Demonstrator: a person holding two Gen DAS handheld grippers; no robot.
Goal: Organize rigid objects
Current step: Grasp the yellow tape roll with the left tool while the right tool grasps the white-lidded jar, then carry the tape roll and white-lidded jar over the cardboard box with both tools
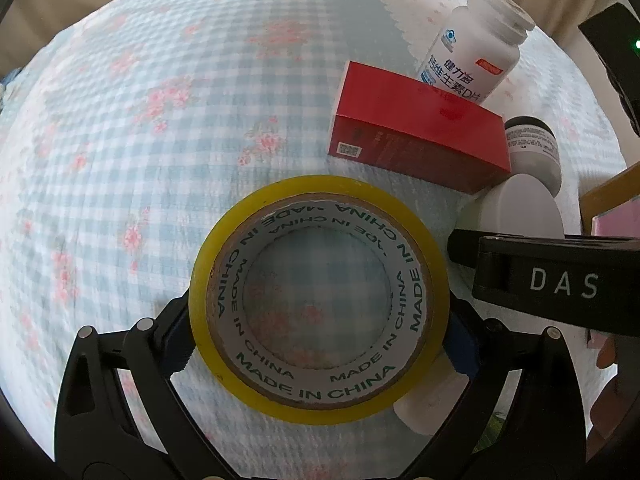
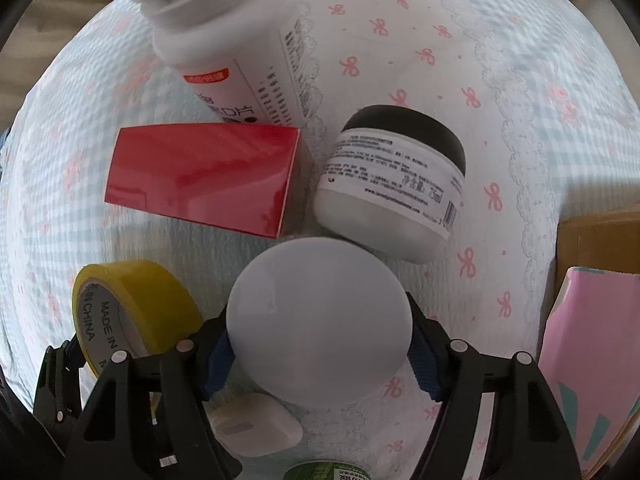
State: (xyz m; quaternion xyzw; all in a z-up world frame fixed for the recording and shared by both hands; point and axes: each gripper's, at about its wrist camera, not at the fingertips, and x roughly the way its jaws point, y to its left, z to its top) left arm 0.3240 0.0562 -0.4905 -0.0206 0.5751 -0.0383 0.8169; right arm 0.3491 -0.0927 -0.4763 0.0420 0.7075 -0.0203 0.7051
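Checked blue-and-white bedding [image 1: 168, 152] with pink flowers spreads under everything, and a white cloth [image 2: 460, 92] with pink bows lies over part of it.

Between the fingers of the left gripper [image 1: 320, 334] sits a roll of yellow tape [image 1: 318, 296], held by its outer rim with the open core facing the camera, so the checked cloth shows through the hole. The two fingers press on opposite sides of the roll. Ahead of these fingers and to their right lies a red box [image 1: 416, 136], with a white pill bottle [image 1: 476, 44] lying tilted just beyond it and seeming to touch its far edge. A small white jar with a black lid [image 1: 534, 148] sits just past the right end of the box.

The right gripper [image 2: 320, 342] clamps a round white lid-like object [image 2: 320, 332], its blue-padded fingers [image 2: 219, 356] pressed against the two sides; what it is exactly cannot be told. In the left view it shows as a white bottle just right of the tape. Ahead of the right fingers lie the red box and the jar on its side, the jar near the held object. Left of the right fingers stands the tape, gripped by the other tool. Below the fingers, close to the camera, rests a small white charger-like case [image 2: 256, 428]. A pink book [image 2: 588, 356] lies far to the right.
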